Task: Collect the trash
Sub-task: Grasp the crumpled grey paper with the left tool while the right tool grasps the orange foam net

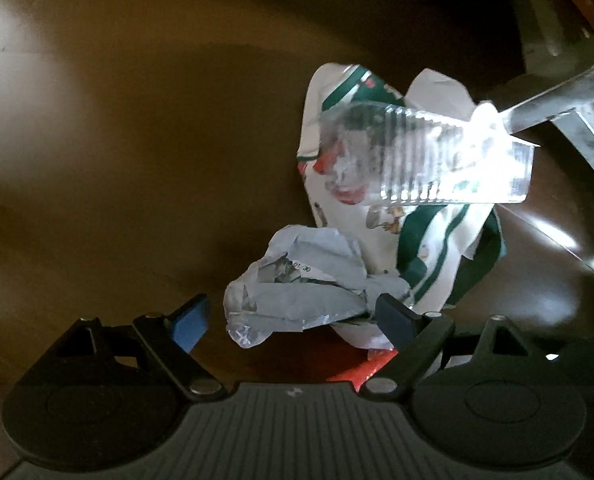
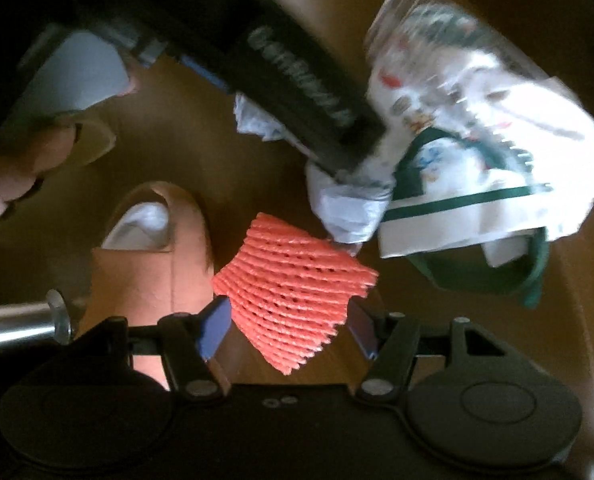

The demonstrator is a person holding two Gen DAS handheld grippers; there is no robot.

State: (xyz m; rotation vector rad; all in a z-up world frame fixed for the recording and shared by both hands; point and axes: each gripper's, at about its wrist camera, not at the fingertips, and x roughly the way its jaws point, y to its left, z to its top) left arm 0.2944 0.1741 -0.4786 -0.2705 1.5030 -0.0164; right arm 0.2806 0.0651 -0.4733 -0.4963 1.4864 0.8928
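Observation:
On the brown floor lies a crumpled grey-white paper (image 1: 297, 284) (image 2: 349, 208), between the fingers of my left gripper (image 1: 293, 320). That gripper is open, and its left pad (image 1: 189, 322) stands apart from the paper. Beyond the paper are a white and green printed wrapper (image 1: 413, 240) (image 2: 477, 168) and a ribbed clear plastic cup (image 1: 437, 156) (image 2: 413, 28) lying on its side across the wrapper. A red foam net (image 2: 293, 292) (image 1: 357, 368) lies flat between the fingers of my right gripper (image 2: 289, 328), which is open and points down at it.
Chrome chair legs (image 1: 589, 140) stand at the right of the trash, and a metal tube end (image 2: 21, 324) is at the left. A foot in a tan slipper (image 2: 149, 264) stands close beside the net. The left gripper's black body (image 2: 297, 80) and a hand (image 2: 13, 176) cross the top.

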